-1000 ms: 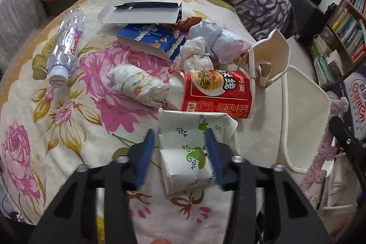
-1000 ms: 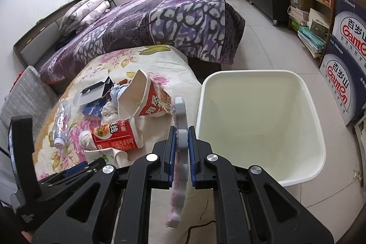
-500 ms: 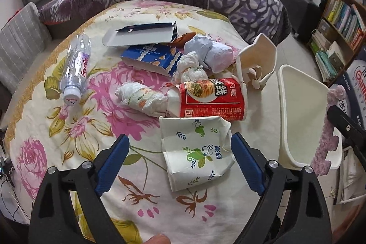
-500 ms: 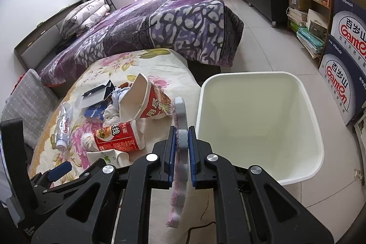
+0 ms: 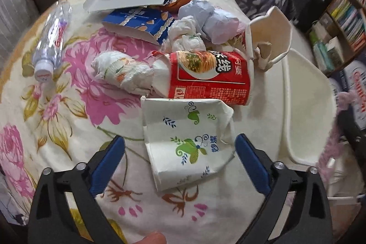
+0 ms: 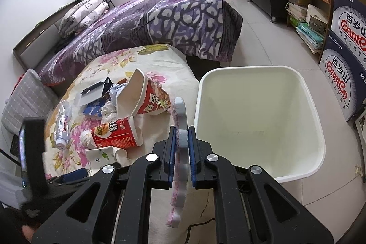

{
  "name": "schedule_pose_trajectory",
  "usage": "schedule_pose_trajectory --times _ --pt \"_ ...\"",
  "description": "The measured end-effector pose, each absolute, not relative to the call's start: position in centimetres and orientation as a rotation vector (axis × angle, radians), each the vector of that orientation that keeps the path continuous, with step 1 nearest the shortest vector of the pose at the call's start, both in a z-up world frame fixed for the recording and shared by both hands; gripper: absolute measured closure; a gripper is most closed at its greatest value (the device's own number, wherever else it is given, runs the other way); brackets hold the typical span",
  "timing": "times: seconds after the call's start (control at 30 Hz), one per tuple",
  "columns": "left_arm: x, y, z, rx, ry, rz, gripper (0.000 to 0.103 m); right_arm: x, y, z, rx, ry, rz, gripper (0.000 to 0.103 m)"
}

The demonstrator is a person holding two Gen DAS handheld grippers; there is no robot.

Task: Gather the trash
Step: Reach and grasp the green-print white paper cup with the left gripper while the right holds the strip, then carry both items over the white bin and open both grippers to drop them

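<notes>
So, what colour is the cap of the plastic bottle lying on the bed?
White, on the plastic bottle; the left wrist view shows it best.

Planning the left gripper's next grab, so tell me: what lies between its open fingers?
In the left wrist view, the flattened paper cup lies on the flowered cloth between the left gripper's open fingers, touching neither.

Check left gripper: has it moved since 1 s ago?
Yes. The left gripper was nearly closed around the flattened paper cup; its fingers now stand wide apart on both sides of it. The cup still lies below the red noodle cup.
</notes>
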State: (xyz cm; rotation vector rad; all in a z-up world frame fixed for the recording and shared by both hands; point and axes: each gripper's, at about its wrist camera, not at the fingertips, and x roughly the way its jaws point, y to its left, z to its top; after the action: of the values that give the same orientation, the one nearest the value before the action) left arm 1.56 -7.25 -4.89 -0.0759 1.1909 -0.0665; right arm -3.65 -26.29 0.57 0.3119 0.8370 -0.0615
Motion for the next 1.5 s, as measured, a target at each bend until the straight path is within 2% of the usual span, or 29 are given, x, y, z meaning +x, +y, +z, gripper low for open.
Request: schedule_pose_trajectory --times 0.33,0.57,0.63,0.67,0.7,0.8,1.23,1.5 --pt "1.8 -6.8 -3.9 -0.170 1.210 -0.119 0.006 -3.8 -26.5 0.2 0.321 0.850 -0.060 0.092" --pt "2.3 -7.6 -7.1 -0.082 1.285 -0.035 0.007 -3.8 -26.3 -0.1 0.318 0.860 -0.058 0.092" --pt "2.0 -7.7 -6.6 -0.073 1.249 -0.040 0.013 -3.8 -26.3 -0.1 0.316 0.856 -0.057 0.092" --pt "1.8 -7.7 -6.2 -0.068 1.227 -0.044 0.024 -3.8 -26.2 -0.1 0.315 0.854 -0.056 0.092" --pt "1.6 -7.7 -5.7 -0.067 1.209 -0.050 0.030 -3.7 -26.2 0.0 0.316 0.853 -0.056 0.092" --pt "1.4 -7.2 -4.9 -0.097 1.182 -0.060 0.036 -3.7 -26.0 -0.1 0.312 0.855 -0.051 0.092" --pt "-0.1 -6.2 -1.0 -0.106 1.006 -0.055 0.039 -3.8 -25.9 0.1 0.314 0.846 -0.052 0.092" --pt "-0.8 -8.7 3.6 -0.076 0.839 -0.126 0.039 -3.8 -28.0 3.5 0.320 0.798 -0.087 0.092"
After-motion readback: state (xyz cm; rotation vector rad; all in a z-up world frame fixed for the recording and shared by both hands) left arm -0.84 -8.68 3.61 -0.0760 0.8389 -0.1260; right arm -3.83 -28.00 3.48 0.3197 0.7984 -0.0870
